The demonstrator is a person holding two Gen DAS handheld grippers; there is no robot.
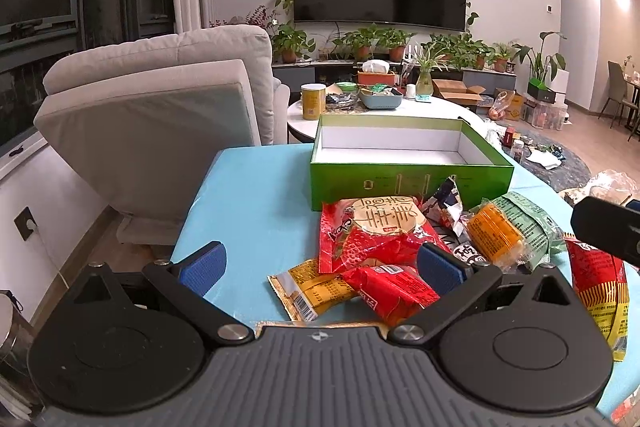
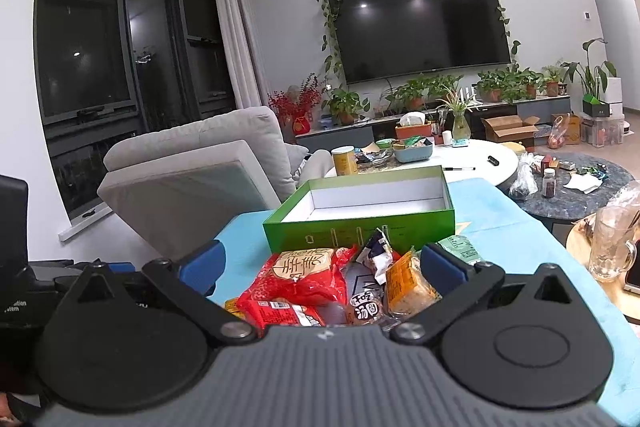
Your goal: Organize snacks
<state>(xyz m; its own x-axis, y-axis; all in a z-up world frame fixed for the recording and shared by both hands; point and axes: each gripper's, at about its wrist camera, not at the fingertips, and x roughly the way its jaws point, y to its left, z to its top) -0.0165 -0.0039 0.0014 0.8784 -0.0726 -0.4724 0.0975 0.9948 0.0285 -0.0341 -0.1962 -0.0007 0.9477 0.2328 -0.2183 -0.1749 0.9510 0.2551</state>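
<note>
In the left wrist view your left gripper hangs with its jaws spread wide and empty over the pile of crinkly foil snack packets at centre right; the shallow green cardboard box with a white lining sits empty just behind them on the light blue table; take the small red packet nearest you, pinching its body. In the right wrist view your right gripper is likewise agape and holding nothing; leave it clear of the left.
</note>
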